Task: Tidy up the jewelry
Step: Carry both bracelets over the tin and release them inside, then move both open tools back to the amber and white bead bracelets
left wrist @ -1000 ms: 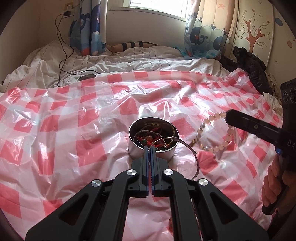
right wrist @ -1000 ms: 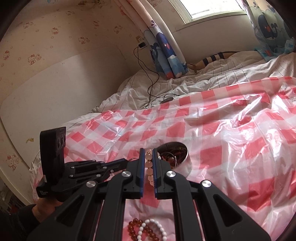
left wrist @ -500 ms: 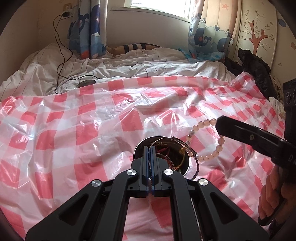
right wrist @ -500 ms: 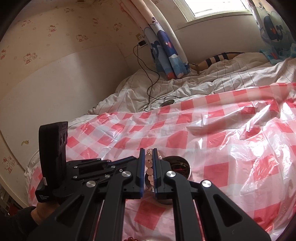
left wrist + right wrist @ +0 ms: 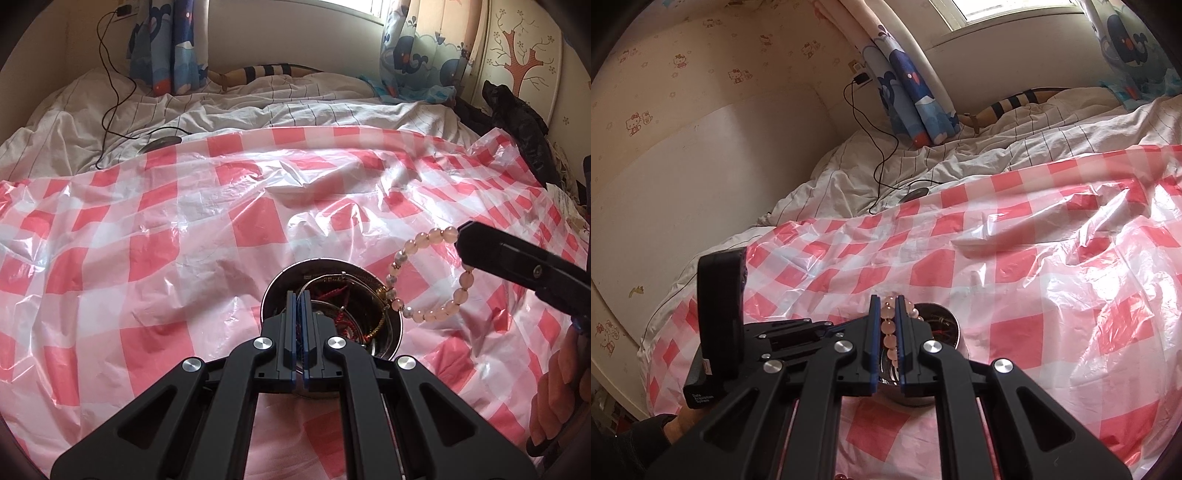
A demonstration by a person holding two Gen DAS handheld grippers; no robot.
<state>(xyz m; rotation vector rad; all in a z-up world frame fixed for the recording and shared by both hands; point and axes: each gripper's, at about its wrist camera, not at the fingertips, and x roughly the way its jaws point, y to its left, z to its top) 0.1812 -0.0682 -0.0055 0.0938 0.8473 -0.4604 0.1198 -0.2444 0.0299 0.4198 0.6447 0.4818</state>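
The right tongs are clamped on the pink bead bracelet, which hangs just beside the tin's right rim, while the left tongs, pressed together and empty, sit over the tin.

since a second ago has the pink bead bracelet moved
Yes. The pink bead bracelet, held by the right gripper, now hangs lower beside the metal tin.

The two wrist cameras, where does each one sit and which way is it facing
Left wrist: on the shut left gripper, looking down over the metal tin toward the window; fingers of a hand at right.
Right wrist: on the right gripper, clamping the pink bead bracelet, facing the wall; left gripper at left.
Shared: tin, bracelet, checkered sheet.
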